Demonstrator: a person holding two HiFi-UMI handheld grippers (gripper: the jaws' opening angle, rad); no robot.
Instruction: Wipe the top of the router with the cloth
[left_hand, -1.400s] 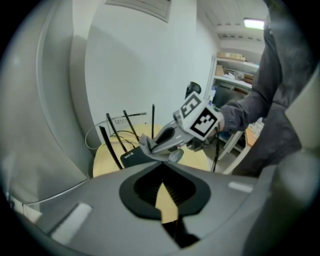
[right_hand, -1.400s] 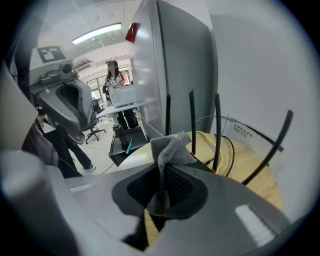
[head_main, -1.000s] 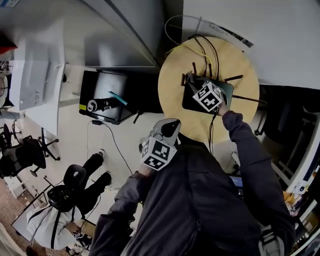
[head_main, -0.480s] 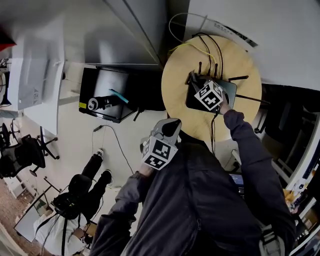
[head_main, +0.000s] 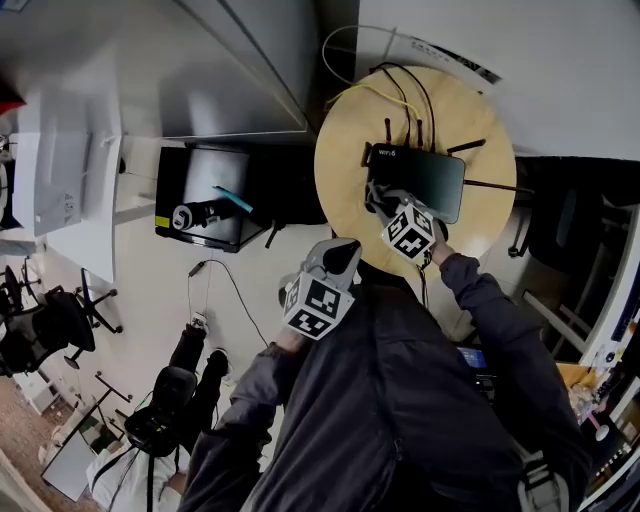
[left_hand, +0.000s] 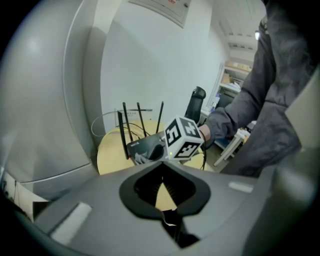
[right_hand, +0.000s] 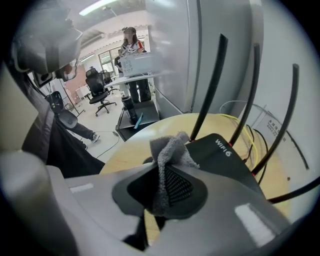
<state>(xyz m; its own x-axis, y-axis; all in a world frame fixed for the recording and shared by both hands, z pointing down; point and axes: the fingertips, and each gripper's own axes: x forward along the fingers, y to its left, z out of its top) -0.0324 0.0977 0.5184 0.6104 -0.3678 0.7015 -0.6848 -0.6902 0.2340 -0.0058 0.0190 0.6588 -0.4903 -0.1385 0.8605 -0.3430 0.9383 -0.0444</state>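
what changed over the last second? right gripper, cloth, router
The right gripper, shut on the cloth, has slid back toward the person, from over the middle of the router to its near left corner, so the router's top now shows almost whole. Unchanged: the cloth is still in the jaws, the router sits as before on the round table, and the left gripper stays at the chest, shut and empty.
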